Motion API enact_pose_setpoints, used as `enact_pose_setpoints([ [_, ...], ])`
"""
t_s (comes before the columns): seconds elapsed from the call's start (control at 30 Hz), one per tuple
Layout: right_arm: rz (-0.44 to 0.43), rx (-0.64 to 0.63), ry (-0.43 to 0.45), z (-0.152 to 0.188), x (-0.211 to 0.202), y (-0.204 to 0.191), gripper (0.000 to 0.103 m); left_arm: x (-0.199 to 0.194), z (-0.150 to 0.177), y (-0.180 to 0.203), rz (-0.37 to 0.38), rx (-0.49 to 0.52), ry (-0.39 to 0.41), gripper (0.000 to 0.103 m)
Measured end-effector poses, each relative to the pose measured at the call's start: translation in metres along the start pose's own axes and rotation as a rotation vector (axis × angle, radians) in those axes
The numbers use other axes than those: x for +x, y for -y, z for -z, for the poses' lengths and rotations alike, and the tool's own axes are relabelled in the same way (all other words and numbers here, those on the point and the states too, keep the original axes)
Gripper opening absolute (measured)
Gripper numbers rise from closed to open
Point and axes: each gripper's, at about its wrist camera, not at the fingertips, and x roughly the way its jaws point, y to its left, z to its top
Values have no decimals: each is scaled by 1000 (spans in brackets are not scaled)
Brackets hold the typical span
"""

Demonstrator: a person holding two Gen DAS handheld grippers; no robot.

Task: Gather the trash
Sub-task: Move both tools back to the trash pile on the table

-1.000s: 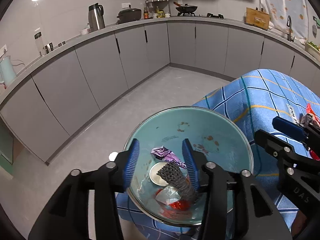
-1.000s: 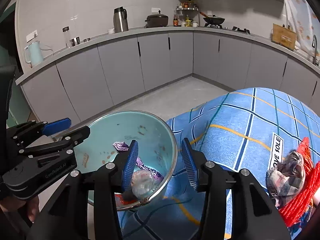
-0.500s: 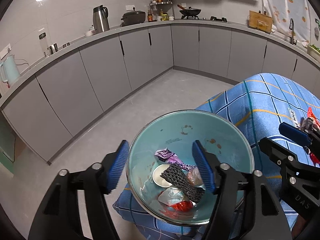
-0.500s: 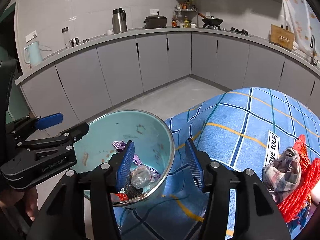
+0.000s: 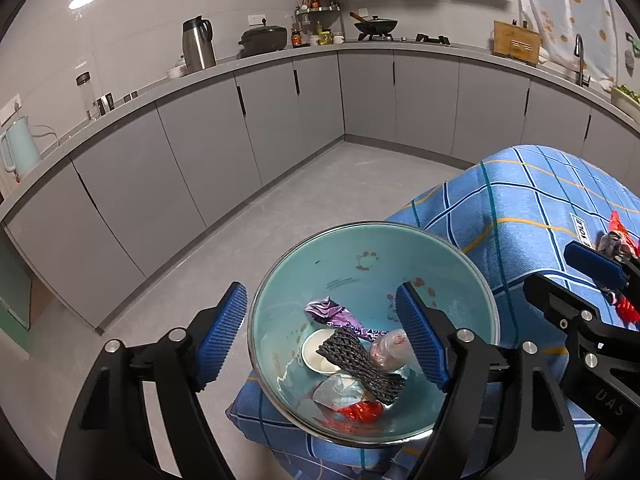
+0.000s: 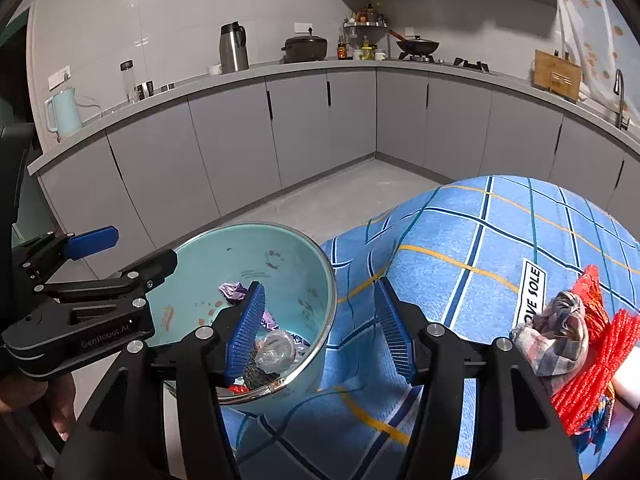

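A teal bowl (image 5: 360, 264) sits at the corner of the blue checked table. In it lie a black foam net (image 5: 356, 364), a purple wrapper (image 5: 332, 312), a clear plastic wad (image 5: 390, 354), a white lid (image 5: 316, 356) and a red wrapper (image 5: 360, 410). My left gripper (image 5: 322, 338) hovers over the bowl, its jaws opening, with nothing held. My right gripper (image 6: 320, 334) straddles the rim of the bowl (image 6: 240, 252), one finger inside and one over the cloth. Its jaws are opening and do not press on the rim. The clear plastic wad (image 6: 276, 346) lies loose below it.
On the tablecloth (image 6: 460, 240) to the right lie a checked rag (image 6: 560, 328) and a red net bag (image 6: 596, 380). Grey cabinets and bare floor (image 5: 320, 192) lie beyond the table's edge. A hand (image 6: 60, 404) holds the left gripper (image 6: 132, 248).
Both pairs of jaws have spread wider. The black net, which stood between the left fingers, now lies flat in the bowl beside the clear plastic wad.
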Motion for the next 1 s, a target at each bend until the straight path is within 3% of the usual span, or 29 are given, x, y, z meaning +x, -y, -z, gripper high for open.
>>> enact_pose_setpoints([
  [0.43, 67, 34, 21, 7, -28, 33, 60, -14, -2, 26, 42, 34, 23, 82],
  [1.0, 309, 168, 112, 42, -123, 135, 62, -33, 2, 148, 223, 214, 50, 84],
])
